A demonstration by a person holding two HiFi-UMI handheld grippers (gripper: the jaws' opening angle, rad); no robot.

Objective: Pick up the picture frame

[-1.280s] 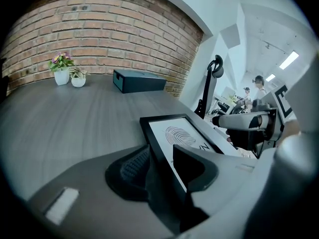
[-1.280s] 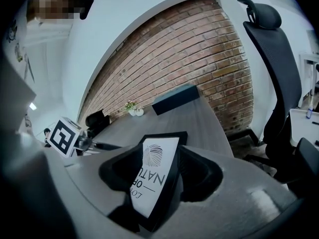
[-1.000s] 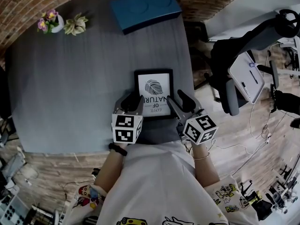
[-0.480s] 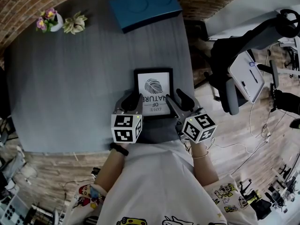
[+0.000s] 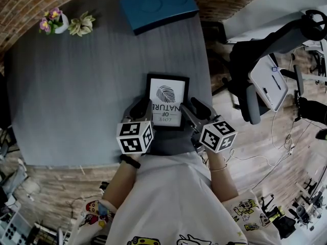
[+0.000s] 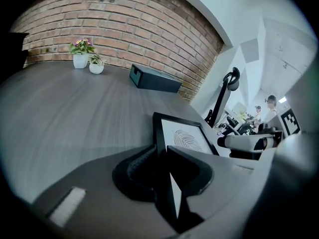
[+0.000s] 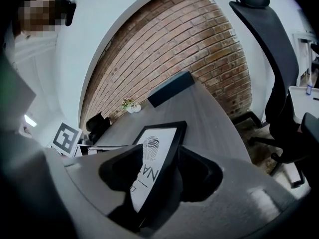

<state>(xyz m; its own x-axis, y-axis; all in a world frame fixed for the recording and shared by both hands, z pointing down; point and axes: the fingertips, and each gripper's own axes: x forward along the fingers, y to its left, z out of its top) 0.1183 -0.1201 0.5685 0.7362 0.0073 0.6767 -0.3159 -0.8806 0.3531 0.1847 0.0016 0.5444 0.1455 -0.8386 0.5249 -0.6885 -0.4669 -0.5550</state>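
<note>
A black picture frame (image 5: 167,93) with a fingerprint print lies near the front right of the grey table (image 5: 76,96). My left gripper (image 5: 145,107) straddles the frame's left edge, one jaw outside the border and one over the glass. Its jaws are closing and in the left gripper view the pads (image 6: 144,159) look pressed against the frame (image 6: 184,138). My right gripper (image 5: 191,107) is shut on the frame's right edge. In the right gripper view the border (image 7: 172,143) runs between the two jaws.
A blue box (image 5: 158,6) sits at the table's far edge. Two small flower pots (image 5: 66,25) stand at the far left corner. A black office chair (image 5: 265,70) is to the right of the table, over the wooden floor.
The left gripper has rolled and its jaws have drawn together onto the frame's left edge. The right gripper has barely moved. The frame stays in about the same place.
</note>
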